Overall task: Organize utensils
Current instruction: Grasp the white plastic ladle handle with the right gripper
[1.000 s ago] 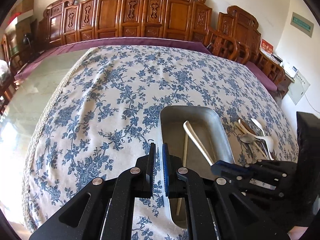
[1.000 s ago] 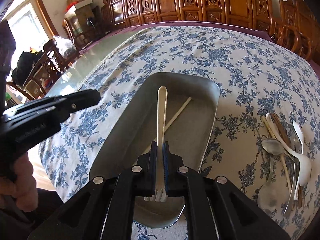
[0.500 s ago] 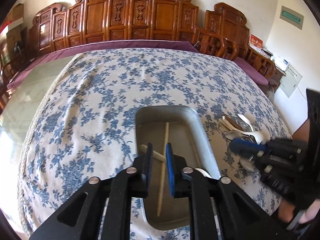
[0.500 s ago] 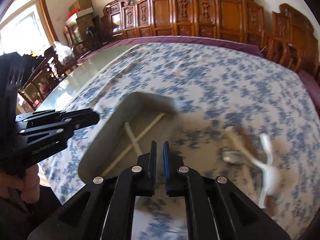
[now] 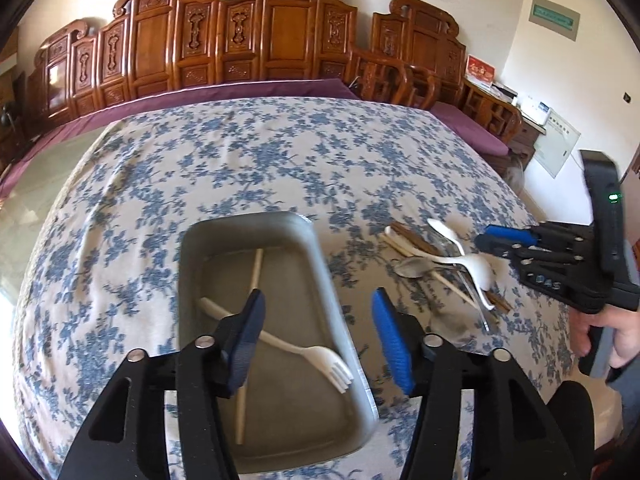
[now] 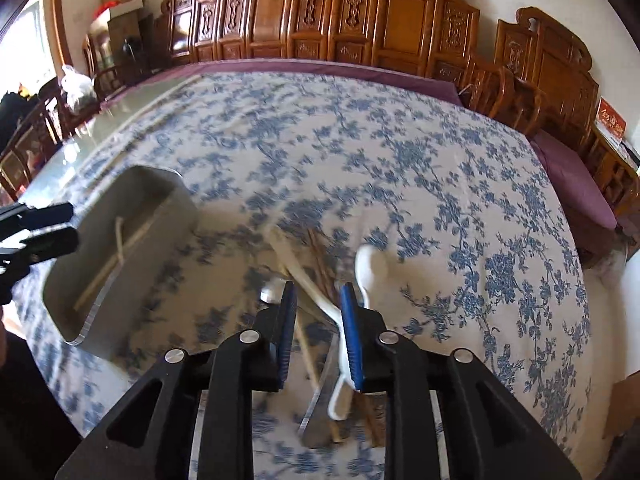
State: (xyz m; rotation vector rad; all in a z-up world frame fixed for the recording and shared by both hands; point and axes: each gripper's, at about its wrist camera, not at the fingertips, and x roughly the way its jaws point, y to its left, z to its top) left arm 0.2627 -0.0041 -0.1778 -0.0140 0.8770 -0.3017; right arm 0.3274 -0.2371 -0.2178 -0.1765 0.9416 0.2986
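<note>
A: Where's the tray [image 5: 320,264]?
B: On the table [image 5: 248,168], on the blue floral cloth. Landmark for everything below.

A: What's in it?
B: White fork [image 5: 288,346] lying diagonally, tines at the tray's near right wall. It crosses a pale chopstick [image 5: 250,328] that runs along the tray's length.

A: Left gripper [image 5: 316,338]?
B: Above the tray's near end. Jaws wide and they've just been opening. Nothing pinched; the tray's right wall shows in the gap below them.

A: Right gripper [image 6: 316,330]?
B: Right of the tray, over the pile [image 5: 440,264] of loose utensils. Jaws narrowly apart, also just been opening. Nothing gripped that I can see; a white spoon [image 6: 370,270] and chopsticks lie on the cloth under the gap. That view is motion-blurred, so I can't tell if a pad grazes the spoon handle.

A: What's in the pile?
B: White spoons, a metal spoon [image 5: 412,268], brown and pale chopsticks. All overlapping, near the tray but clear of its wall.

A: Anything else?
B: A hand [image 5: 616,336] holds the right gripper's handle at the far right of the left view. Carved wooden chairs [image 5: 256,36] along the wall beyond the tray.
</note>
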